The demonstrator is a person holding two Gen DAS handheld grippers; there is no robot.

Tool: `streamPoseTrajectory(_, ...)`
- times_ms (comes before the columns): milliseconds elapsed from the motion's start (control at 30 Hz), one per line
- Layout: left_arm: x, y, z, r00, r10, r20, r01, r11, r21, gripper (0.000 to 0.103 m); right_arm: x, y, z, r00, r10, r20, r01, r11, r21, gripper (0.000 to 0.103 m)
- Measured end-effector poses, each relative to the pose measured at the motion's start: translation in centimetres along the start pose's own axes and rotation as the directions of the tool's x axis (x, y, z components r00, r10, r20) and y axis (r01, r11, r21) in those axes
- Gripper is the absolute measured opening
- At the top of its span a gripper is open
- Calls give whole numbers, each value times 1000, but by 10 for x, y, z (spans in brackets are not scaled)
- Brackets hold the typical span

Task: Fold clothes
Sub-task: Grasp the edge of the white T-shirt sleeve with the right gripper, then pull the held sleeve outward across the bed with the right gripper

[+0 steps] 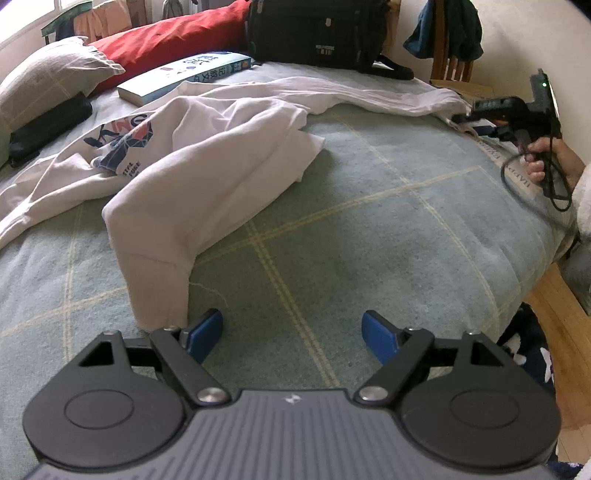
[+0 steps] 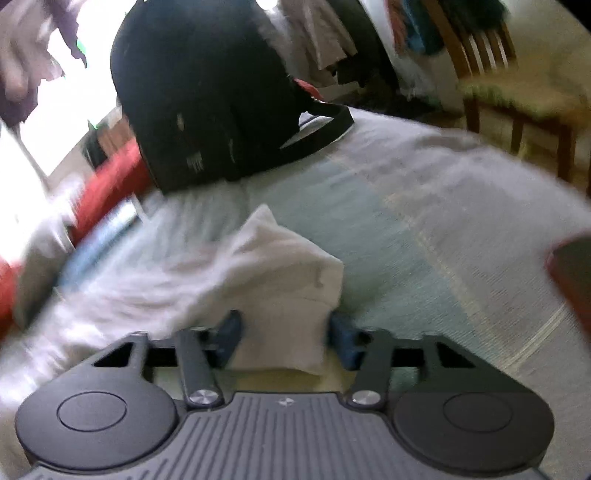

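Observation:
A white long-sleeved shirt (image 1: 221, 155) with a blue and red print lies crumpled on the green checked bed cover (image 1: 369, 221). One sleeve runs toward me, and its cuff (image 1: 159, 295) ends just left of my left gripper (image 1: 293, 332), which stands open over bare cover. The other sleeve stretches to the far right, where a hand (image 1: 543, 162) holds my right gripper (image 1: 463, 120) at its end. In the blurred right wrist view, that sleeve's cuff (image 2: 284, 295) fills the gap between the blue pads (image 2: 231, 332) of my right gripper (image 2: 284, 334), which is shut on it.
A black bag (image 1: 314, 33) stands at the far side of the bed, with a book (image 1: 184, 77), a red pillow (image 1: 166, 40) and a grey pillow (image 1: 48, 81) to its left. A wooden chair (image 1: 450, 55) draped with clothes stands beyond the bed's right edge.

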State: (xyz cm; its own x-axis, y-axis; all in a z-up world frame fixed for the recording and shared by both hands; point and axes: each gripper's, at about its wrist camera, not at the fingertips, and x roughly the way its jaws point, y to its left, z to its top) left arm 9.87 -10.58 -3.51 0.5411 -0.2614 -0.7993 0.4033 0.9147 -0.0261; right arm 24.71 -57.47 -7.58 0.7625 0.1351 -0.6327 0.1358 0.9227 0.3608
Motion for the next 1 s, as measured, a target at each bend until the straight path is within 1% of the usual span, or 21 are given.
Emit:
streamPoseTrajectory(33,0,-1,0,1000,1,0,-1,1000,3,83,-1,7,-1,999,-34,-3,34,998,-48,43)
streamPoseTrajectory(67,1,-1,0,1000,2,0,-2,1000,7,83,-2,13,-1,998,-69,-5,68,993,-93,35)
streamPoseTrajectory(133,0,-2,0,1000,3,1,-3,1000,11,83,-3,25,0,989,-147,4,145,974,-176,25)
streamPoseTrajectory(167,0,-1,0,1000,2,2,-2,1000,10,83,-3,29,2,983,-183,14,182,961,-208,18)
streamPoseTrajectory(233,0,0,0,1000,0,3,0,1000,6,83,-2,37,7,960,-276,51,279,920,-275,15)
streamPoseTrajectory(267,0,0,0,1000,1,3,-1,1000,3,83,-1,39,10,942,-329,75,335,891,-306,14)
streamPoseTrajectory(333,1,0,0,1000,2,4,-2,1000,2,83,1,42,16,888,-439,139,458,812,-360,13)
streamPoseTrajectory(367,1,0,0,1000,2,4,-2,1000,2,83,2,41,20,864,-474,170,502,785,-363,13)
streamPoseTrajectory(433,1,0,0,1000,2,4,-2,1000,2,83,0,36,28,818,-529,228,576,745,-338,14)
streamPoseTrajectory(467,1,0,0,1000,1,5,-1,1000,2,83,-1,32,32,801,-547,243,599,734,-321,20)
streamPoseTrajectory(533,0,0,1,1000,-1,5,1,1000,1,83,-4,21,39,808,-547,218,589,760,-274,25)
streamPoseTrajectory(600,0,1,1,1000,-6,7,5,1000,0,83,-9,15,39,813,-544,207,582,775,-246,31)
streamPoseTrajectory(700,0,1,1,1000,-11,8,11,1000,1,83,-17,10,37,831,-530,167,555,809,-196,36)
streamPoseTrajectory(733,0,0,2,1000,-13,9,13,1000,2,83,-20,9,37,847,-512,143,531,831,-166,38)
streamPoseTrajectory(800,0,0,2,1000,-19,10,19,1000,5,83,-29,5,37,878,-466,111,476,875,-90,46)
streamPoseTrajectory(833,-1,0,2,1000,-20,11,20,1000,4,83,-34,2,37,897,-431,92,436,900,-32,51)
streamPoseTrajectory(867,-1,0,2,1000,-21,12,21,1000,5,83,-37,-2,37,918,-391,73,390,920,26,51)
streamPoseTrajectory(900,-1,0,2,1000,-22,12,22,1000,5,83,-38,-6,37,943,-330,49,325,942,85,51)
streamPoseTrajectory(933,-1,0,2,1000,-23,11,23,1000,5,83,-39,-11,36,968,-250,23,244,958,153,52)
streamPoseTrajectory(967,0,0,2,1000,-24,11,24,1000,5,83,-38,-16,35,983,-183,8,177,961,210,54)
streamPoseTrajectory(1000,0,0,2,1000,-26,11,25,1000,6,83,-36,-21,34,992,-127,0,122,957,264,54)
